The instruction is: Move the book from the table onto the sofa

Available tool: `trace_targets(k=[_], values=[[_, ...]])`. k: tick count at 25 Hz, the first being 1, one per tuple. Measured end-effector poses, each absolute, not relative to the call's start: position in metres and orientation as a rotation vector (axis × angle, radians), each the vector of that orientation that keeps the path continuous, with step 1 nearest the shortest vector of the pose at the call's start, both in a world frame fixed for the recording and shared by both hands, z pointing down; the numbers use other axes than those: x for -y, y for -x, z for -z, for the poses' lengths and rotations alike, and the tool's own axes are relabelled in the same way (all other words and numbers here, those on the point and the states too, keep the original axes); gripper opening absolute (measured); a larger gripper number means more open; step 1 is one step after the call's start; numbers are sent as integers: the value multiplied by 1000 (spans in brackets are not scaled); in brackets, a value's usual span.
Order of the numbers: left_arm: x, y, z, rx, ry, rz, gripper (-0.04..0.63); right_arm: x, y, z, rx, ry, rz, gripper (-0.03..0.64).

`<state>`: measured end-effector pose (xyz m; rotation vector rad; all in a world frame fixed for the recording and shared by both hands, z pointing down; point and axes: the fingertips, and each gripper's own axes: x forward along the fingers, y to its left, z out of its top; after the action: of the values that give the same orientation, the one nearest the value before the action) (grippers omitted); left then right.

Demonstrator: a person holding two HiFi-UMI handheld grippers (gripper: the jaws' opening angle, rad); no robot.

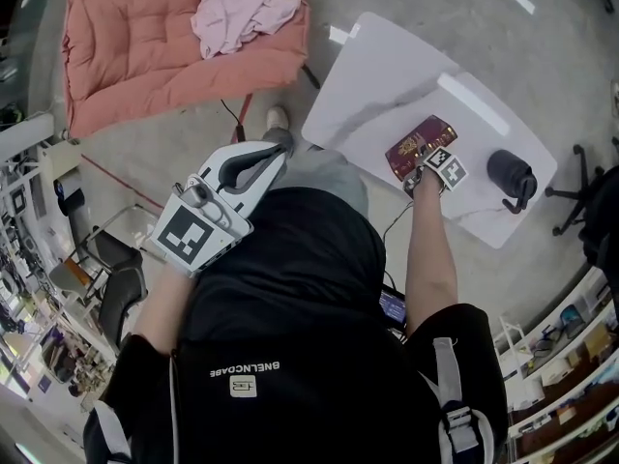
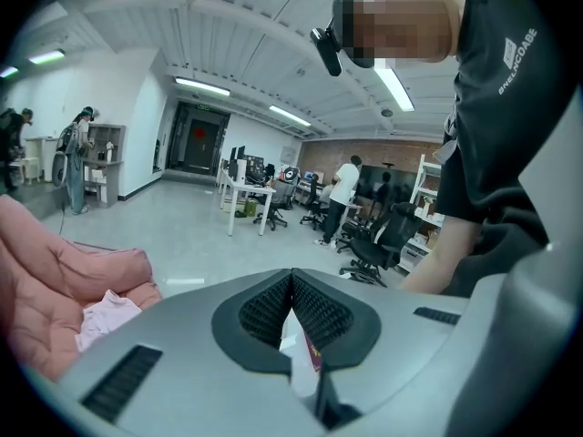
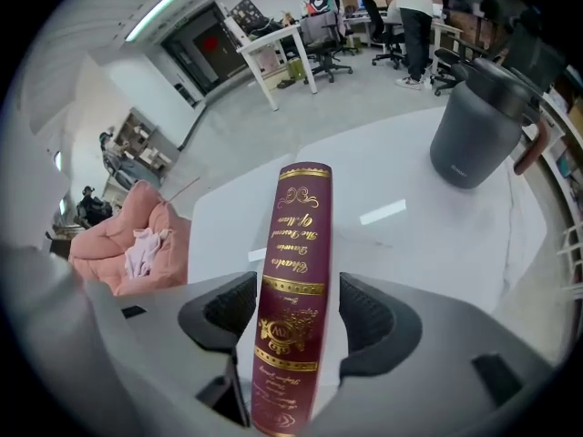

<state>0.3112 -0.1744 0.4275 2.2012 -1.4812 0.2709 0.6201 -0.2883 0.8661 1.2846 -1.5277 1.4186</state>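
Your book [image 1: 418, 145] [image 3: 293, 308] is on the white counter [image 1: 387, 66] [image 3: 392, 244], at the side nearest you. From your head view its long axis runs on a diagonal, from lower left to upper right, with part of the maroon cover showing. In the right gripper view the gold-lettered spine faces the camera. The book's length runs straight away between the jaws, with its far end pointing at the counter's far side.

Your right hand-held gripper [image 1: 426, 172] [image 3: 296, 303] points steeply down over the book with its jaws wide. The spine sits between the two pads [image 3: 232, 308], and a thin gap shows on each side, so nothing is gripped.

Your left hand-held gripper [image 1: 274, 153] [image 2: 291, 285] is held in front of your body, off the counter. Its jaws are pressed together with nothing between them.

A dark grey jug [image 1: 510, 174] [image 3: 478, 135] with a handle stands on the same counter, to the right of the book and clear of it.

The pink sofa [image 1: 145, 56] [image 3: 118, 253] [image 2: 36, 289] lies well apart, across open floor to your left. A crumpled pale pink cloth [image 1: 242, 8] [image 3: 144, 248] [image 2: 105, 317] lies on its cushion. A thin cable [image 1: 235, 122] trails over the floor by the sofa's near edge, between the sofa and the counter. Desks, office chairs and a few standing people fill the far end of the room.
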Motion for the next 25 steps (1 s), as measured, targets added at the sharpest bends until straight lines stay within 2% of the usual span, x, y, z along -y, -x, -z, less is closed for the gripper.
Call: trace_targets(k=[11,25], values=[[172,-290,-429,1528,-2187,-283,14,277,-616,-889,1401,-1279,-1514,265],[157,-230,-400,1616,-2226,-199,14,278,-585,-833,1456,-1287,-1442,250]])
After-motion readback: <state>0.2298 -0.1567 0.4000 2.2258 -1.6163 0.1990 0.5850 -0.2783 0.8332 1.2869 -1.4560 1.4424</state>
